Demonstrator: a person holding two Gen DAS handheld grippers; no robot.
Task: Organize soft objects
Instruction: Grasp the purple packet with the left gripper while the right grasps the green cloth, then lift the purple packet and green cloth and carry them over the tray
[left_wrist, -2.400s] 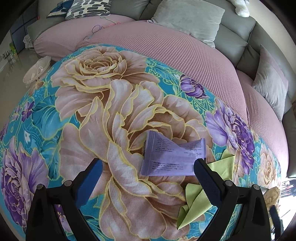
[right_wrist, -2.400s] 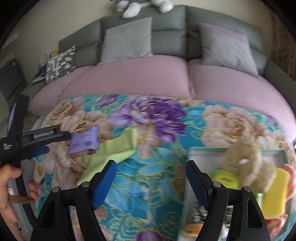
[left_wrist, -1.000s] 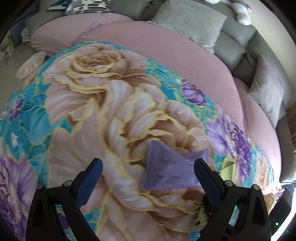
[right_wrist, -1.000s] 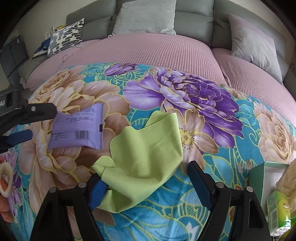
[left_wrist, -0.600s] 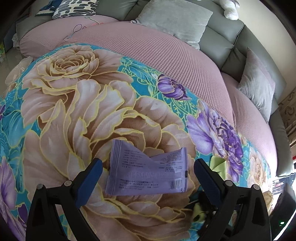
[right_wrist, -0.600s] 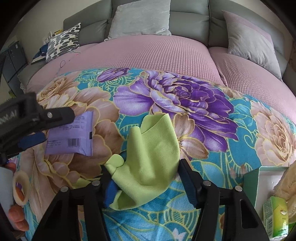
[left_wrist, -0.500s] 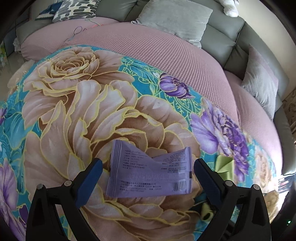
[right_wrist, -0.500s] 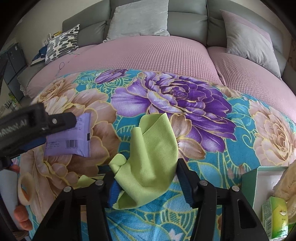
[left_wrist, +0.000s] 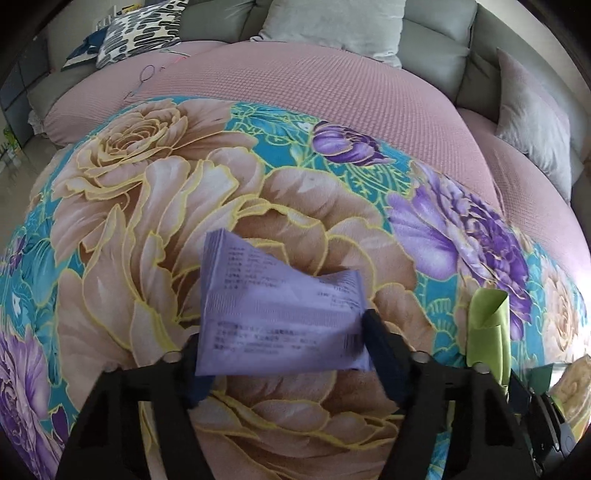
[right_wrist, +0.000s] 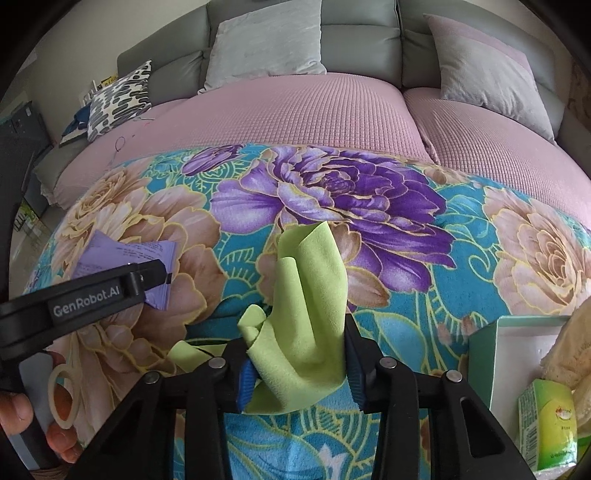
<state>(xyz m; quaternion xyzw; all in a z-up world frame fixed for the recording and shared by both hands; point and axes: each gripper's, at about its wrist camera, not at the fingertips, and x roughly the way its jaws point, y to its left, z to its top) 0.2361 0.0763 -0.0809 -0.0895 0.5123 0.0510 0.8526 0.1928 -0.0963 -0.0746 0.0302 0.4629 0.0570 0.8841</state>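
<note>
Floral blanket (left_wrist: 155, 236), teal ground with big beige and purple blooms, spread over a pink waffle-textured sofa seat (right_wrist: 303, 110); far edge of the blanket runs across the seat, bare pink cover beyond it. Grey sofa back behind, with grey cushions (right_wrist: 266, 40) and a black-and-white patterned cushion (right_wrist: 120, 98) at the far left end. Floor visible past the blanket's left edge.

Left tool (left_wrist: 284, 343): jaws closing, purple packet (left_wrist: 280, 314) between them, pads at its two short ends. Packet bowed upward in the middle, near edge at the fingers, far corners raised off the beige bloom. Seen from the right wrist, the packet (right_wrist: 125, 258) lies at the blanket's left side, partly hidden by the left tool's finger.

Right tool (right_wrist: 299, 365): jaws closing, green cloth (right_wrist: 310, 306) bunched between them, both pads against the fabric; a folded peak stands up above the fingers, a small flap trails on the blanket to the left.

Cloth and packet apart, open blanket between them. Pale green box (right_wrist: 484, 354) at lower right, near the right tool, holding a green packet (right_wrist: 546, 424) and a cream knitted item (right_wrist: 569, 347). Wide clear blanket ahead of both tools
</note>
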